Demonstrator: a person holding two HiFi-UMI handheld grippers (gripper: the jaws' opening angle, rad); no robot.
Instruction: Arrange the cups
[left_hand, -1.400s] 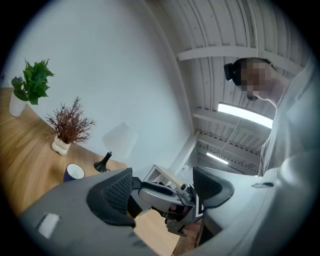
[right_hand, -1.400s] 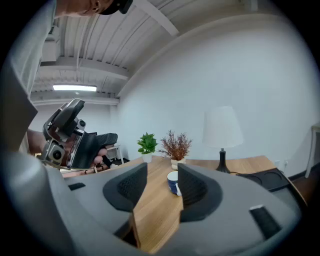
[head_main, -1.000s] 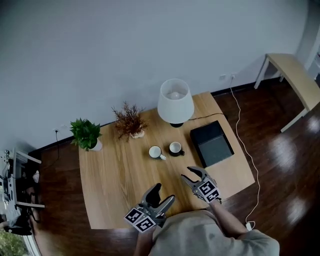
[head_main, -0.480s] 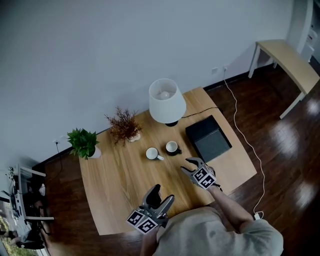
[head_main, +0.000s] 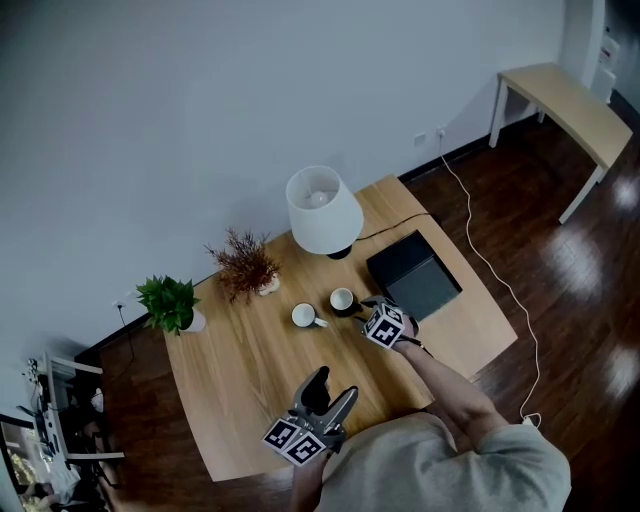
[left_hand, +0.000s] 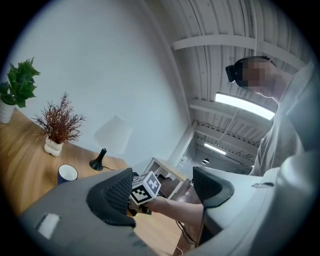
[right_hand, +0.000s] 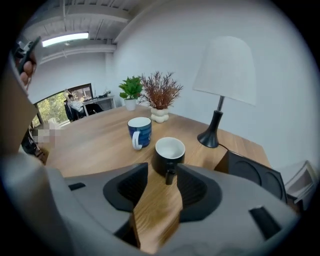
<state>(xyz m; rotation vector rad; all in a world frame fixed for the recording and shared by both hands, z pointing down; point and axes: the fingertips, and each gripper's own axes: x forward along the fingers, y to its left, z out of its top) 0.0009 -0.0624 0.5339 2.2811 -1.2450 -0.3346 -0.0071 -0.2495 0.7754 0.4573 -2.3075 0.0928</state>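
In the head view the black cup stands upright near the middle of the worktop, its handle turned toward 4 o'clock. The blue cup stands close at the black cup's 8 o'clock but does not touch it, and its white handle points to 4 o'clock too.

The right tool reaches in from the black cup's 4 o'clock, angled down at the worktop. Its jaws stand apart. In the right gripper view the black cup's handle sits at the mouth of the gap between the jaw tips, and neither pad presses on it.

The left tool hovers over the worktop's 6 o'clock edge, pointing level. Its jaws are wide apart with nothing held between them; only the person's right forearm shows beyond.

A white-shaded lamp stands at the black cup's 12 o'clock. A flat black box lies at its 3 o'clock. A dried reddish plant is at 10 o'clock, and a green potted plant stands at the worktop's 9 o'clock edge.
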